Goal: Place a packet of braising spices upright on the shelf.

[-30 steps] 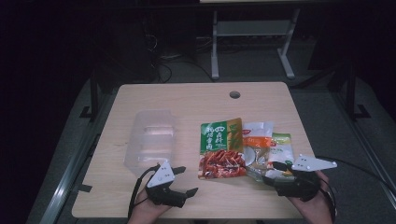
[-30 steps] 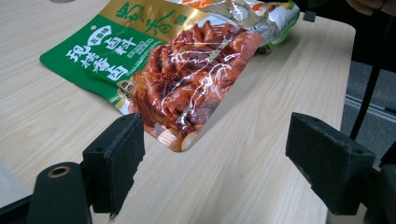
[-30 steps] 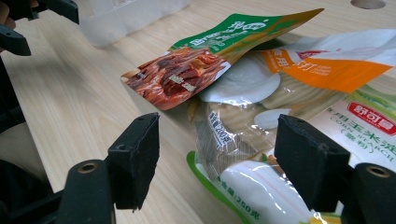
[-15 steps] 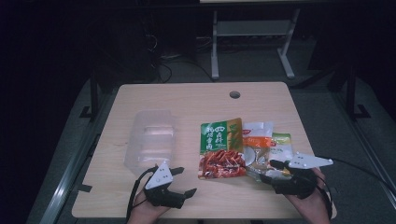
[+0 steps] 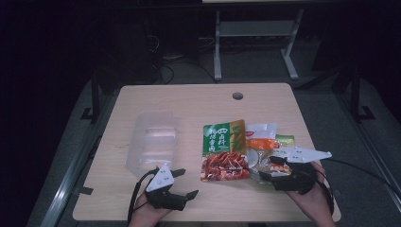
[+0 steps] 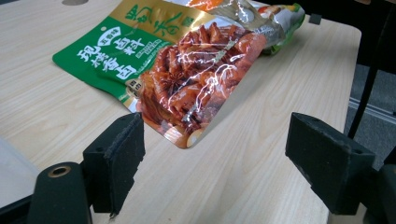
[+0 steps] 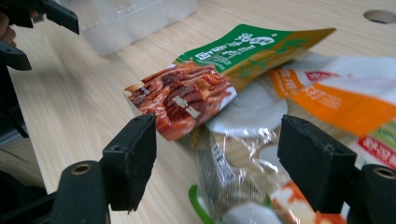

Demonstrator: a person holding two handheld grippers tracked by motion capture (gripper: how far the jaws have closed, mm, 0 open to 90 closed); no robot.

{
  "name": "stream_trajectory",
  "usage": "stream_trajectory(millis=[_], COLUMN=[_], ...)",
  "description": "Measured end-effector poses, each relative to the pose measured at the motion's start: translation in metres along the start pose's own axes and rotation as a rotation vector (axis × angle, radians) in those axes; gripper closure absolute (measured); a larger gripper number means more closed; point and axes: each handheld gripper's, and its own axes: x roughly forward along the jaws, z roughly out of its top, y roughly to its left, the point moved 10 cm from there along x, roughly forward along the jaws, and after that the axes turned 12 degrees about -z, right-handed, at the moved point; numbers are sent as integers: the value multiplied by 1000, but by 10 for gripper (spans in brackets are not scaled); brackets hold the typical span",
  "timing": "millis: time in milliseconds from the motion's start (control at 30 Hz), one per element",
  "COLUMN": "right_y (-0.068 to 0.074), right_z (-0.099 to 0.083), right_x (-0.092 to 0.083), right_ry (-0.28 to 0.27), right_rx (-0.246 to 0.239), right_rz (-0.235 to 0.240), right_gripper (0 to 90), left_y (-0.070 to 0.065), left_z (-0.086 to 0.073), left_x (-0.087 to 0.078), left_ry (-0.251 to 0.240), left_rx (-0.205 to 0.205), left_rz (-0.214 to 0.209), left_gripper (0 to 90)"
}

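Pale wooden tabletop, with a round cable hole near its far edge. Left of centre on it, a clear plastic container, empty as far as the dim high view allows. Right of centre, a green and gold seasoning packet lying flat, printed with a red dish on its near half; in the left gripper view its near corner sits just beyond the gap between the jaws, untouched. Partly tucked under its right edge, a white and orange packet, and beside that a clear packet with green trim, crinkled, lying between the jaws in the right gripper view. At the near edge, left gripper, held in the person's left hand, jaws spread wide and holding nothing, pointed right toward the green packet. At the near right, right gripper, in the person's right hand, jaws likewise wide apart, straddling the clear packet without pressing on it. Both grippers low over the wood, well apart from each other.
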Motion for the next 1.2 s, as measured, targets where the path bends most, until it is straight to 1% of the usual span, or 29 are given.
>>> stream_trajectory(millis=[33, 67, 100, 200, 267, 300, 333, 433, 567, 633, 700, 733, 833, 867, 900, 967, 1033, 1100, 1167, 1200], right_y=[0, 1, 0, -4, -7, -7, -8, -7, -8, -8, -10, -12, -18, -20, -21, -27, -29, -33, -35, -37], right_z=[0, 8, 12, 23, 31, 33, 36, 43, 52, 57, 62, 65, 71, 73, 74, 75, 75, 75, 75, 74], right_x=[0, 4, 7, 16, 24, 27, 31, 41, 53, 58, 63, 64, 73, 76, 79, 85, 91, 97, 102, 105], right_ry=[0, 18, 23, 61, 76, 93, 103, 142, 180, 194, 202, 207, 231, 232, 236, 251, 262, 279, 291, 299], right_rx=[0, -15, -22, -12, -20, -16, -24, -22, -37, -29, -31, -26, -18, -2, 24, 37, 57, 51, 67, 58], right_rz=[0, -2, -2, -4, -3, -4, 2, 21, 26, 31, 31, 30, 24, 31, 42, 31, 40, 29, 31, 24], right_gripper=[274, 274, 274, 281, 287, 287, 288, 288, 291, 292, 293, 293, 298, 299, 299, 301, 302, 302, 308, 310], left_y=[0, 0, 0, 0, 0, 0, 0, -1, -1, -1, -1, -1, -2, -1, -1, -1, -1, -2, -3, -4], left_z=[0, 0, 1, 0, 0, 0, 0, -1, -1, 0, 0, 0, 1, 2, 2, 2, 2, 2, 2, 2], left_x=[0, -1, -2, -2, -2, -2, -2, -1, -1, 0, 0, 0, 0, 0, 0, 0, 0, 0, 1, 1], left_ry=[0, 0, -3, -1, 0, 0, 3, 4, 6, 5, 4, 3, -2, -4, -4, -6, -3, -1, -4, -3], left_rx=[0, 3, 0, 2, 2, 3, 5, 3, 7, 9, 13, 17, 13, 16, 16, 12, 14, 15, 10, 11], left_rz=[0, 2, 3, 5, 6, 5, 5, 5, 4, 3, 3, 5, 2, 3, 3, 2, -1, -2, -13, -13], left_gripper=[197, 197, 197, 196, 196, 196, 196, 196, 196, 196, 196, 196, 197, 197, 197, 197, 197, 197, 197, 197])
